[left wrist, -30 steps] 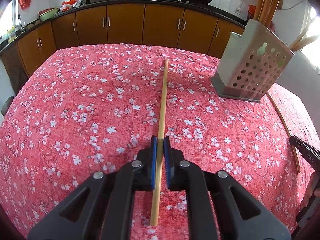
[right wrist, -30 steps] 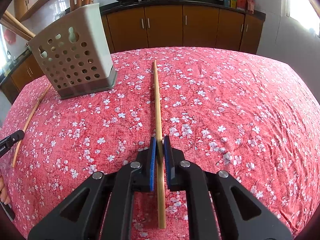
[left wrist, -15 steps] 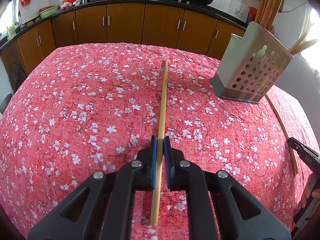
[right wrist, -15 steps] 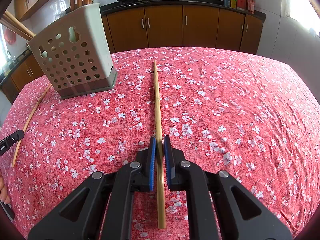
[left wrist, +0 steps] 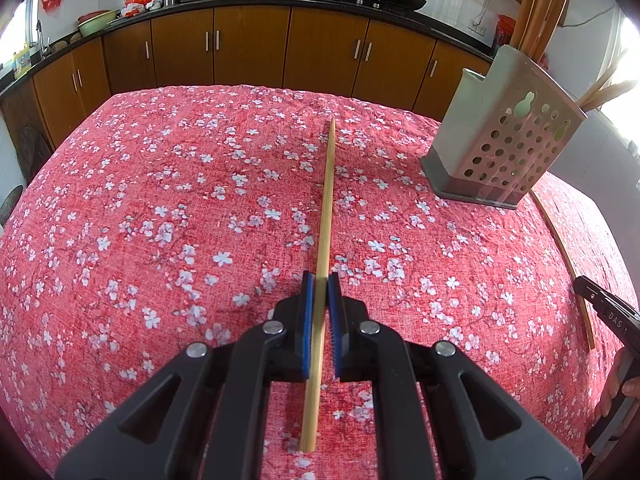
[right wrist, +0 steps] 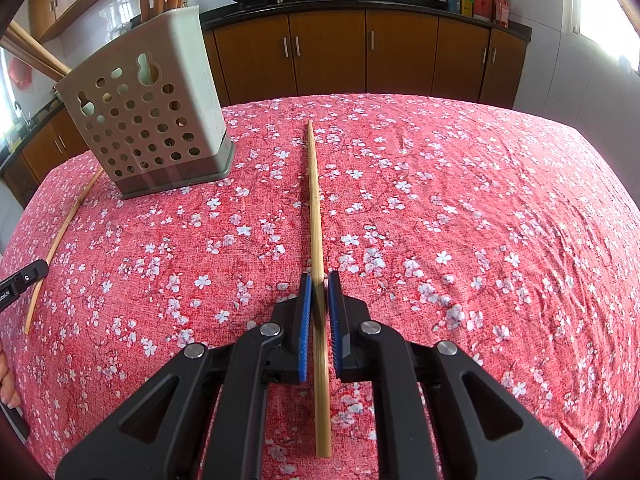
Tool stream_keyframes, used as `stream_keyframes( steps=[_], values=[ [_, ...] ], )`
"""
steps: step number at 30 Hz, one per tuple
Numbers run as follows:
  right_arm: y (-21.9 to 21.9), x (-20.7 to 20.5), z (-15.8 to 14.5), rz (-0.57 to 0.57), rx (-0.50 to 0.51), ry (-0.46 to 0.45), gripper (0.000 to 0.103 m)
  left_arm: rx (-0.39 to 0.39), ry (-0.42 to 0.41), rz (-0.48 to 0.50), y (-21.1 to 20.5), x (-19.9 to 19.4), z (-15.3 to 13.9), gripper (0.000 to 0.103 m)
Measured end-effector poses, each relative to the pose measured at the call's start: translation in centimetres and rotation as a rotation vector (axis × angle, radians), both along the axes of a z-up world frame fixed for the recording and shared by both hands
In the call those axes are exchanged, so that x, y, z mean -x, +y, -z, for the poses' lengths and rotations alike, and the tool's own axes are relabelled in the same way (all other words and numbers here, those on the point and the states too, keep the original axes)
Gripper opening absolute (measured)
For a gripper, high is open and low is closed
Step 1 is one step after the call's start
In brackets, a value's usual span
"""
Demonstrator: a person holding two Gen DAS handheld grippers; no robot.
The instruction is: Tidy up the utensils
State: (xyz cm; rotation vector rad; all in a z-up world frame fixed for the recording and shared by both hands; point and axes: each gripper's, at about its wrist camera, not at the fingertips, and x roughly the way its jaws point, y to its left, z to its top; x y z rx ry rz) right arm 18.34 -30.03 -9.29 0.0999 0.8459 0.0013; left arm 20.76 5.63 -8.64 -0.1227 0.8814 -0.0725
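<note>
Left wrist view: my left gripper (left wrist: pixel 320 292) clamps one chopstick (left wrist: pixel 326 200). Right gripper (right wrist: pixel 319 292) clamps another (right wrist: pixel 314 200) (neither in the holder (right wrist: pixel 152 120) yet).

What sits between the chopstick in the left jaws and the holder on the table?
Nothing visible. The left gripper is shut on its chopstick, and only bare tablecloth lies between it and the perforated holder off to its right. The holder already contains other sticks, so aim for a gap.
</note>
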Motion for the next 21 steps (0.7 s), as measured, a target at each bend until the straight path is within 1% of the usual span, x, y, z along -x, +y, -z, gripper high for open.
stream_keyframes(
  steps=[21],
  values=[
    [0.05, -0.01, 0.0, 0.001, 0.001, 0.0, 0.01, 0.011, 0.003, -0.008, -0.4, 0.04, -0.13, 0.01]
  ],
)
